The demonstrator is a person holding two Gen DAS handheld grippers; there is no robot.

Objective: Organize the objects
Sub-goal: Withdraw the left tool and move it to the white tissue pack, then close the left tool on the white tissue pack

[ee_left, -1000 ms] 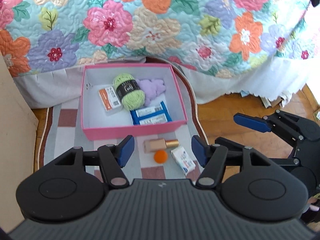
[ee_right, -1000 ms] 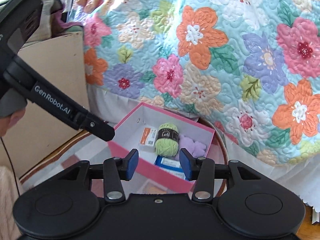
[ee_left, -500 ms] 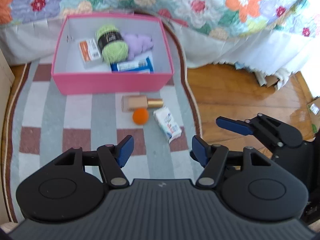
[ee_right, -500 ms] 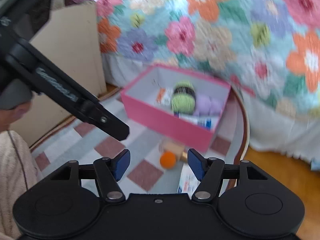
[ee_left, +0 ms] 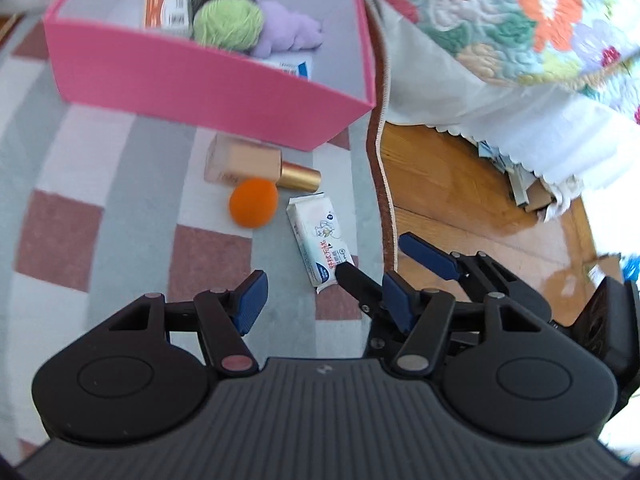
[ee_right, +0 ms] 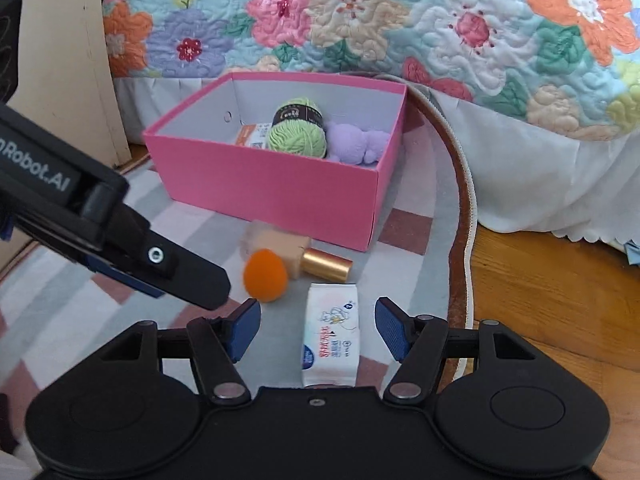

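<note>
A pink box [ee_left: 208, 80] [ee_right: 264, 184] on the rug holds green yarn [ee_left: 226, 20] [ee_right: 296, 136], a purple plush [ee_left: 290, 34] [ee_right: 354, 146], an orange-white packet [ee_left: 166, 6] and a blue packet [ee_left: 298, 66]. In front lie a beige bottle with gold cap [ee_left: 248, 164] [ee_right: 296, 256], an orange ball [ee_left: 253, 202] [ee_right: 266, 276] and a white tissue pack [ee_left: 322, 242] [ee_right: 330, 336]. My left gripper [ee_left: 322, 302] is open above the rug. My right gripper [ee_right: 318, 328] is open, its jaws either side of the tissue pack; it also shows in the left wrist view [ee_left: 386, 266].
The checked rug [ee_left: 100, 184] ends at a brown border, with wood floor [ee_right: 560, 288] to the right. A floral quilt with white skirt [ee_right: 400, 32] hangs behind the box. A beige board [ee_right: 76, 64] stands at the left.
Both grippers have dropped lower and moved toward the loose items. The right gripper now straddles the tissue pack. Both stay open.
</note>
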